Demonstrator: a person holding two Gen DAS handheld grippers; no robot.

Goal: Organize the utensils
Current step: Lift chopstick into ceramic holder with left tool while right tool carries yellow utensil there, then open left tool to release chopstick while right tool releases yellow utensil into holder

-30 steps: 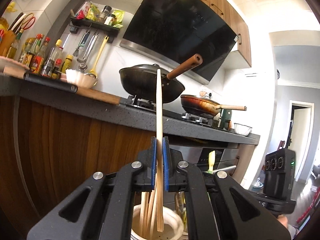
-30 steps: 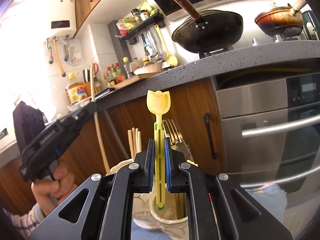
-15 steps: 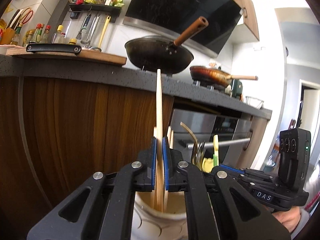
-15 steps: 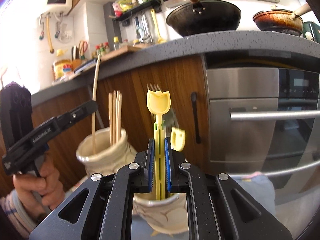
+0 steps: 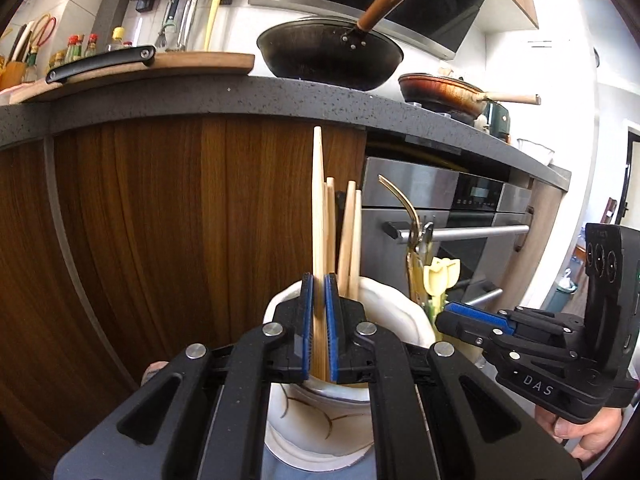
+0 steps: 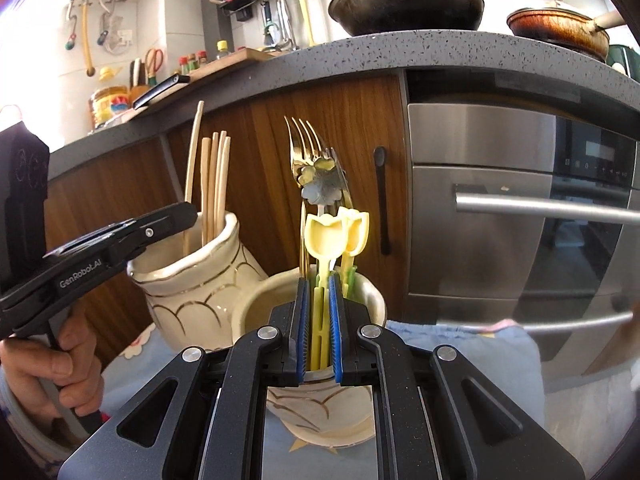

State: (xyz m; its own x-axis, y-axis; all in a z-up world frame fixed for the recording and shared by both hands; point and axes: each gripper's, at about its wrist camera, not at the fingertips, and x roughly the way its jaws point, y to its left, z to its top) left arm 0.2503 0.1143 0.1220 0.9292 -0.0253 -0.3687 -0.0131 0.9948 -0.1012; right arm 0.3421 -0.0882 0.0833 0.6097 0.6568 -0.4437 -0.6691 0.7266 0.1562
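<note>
My left gripper (image 5: 319, 312) pinches a long chopstick (image 5: 317, 200) at frame centre, its lower end inside the cream vase (image 5: 384, 300) among other chopsticks. My right gripper (image 6: 320, 320) pinches a yellow tulip-topped pick (image 6: 322, 236), standing in the second cream vase (image 6: 256, 300) beside a fork (image 6: 306, 140).

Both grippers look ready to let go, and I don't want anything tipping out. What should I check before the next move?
1. Left gripper shut on the chopstick: ok.
2. Chopstick's lower end inside the left holder with the other chopsticks: ok.
3. Right gripper shut on the yellow tulip utensil: ok.
4. Tulip utensil's stem down in the right holder, beside the fork: ok.
5. Either utensil's tip resting on its holder's bottom: cannot tell.
6. Both holders upright: ok.
</note>
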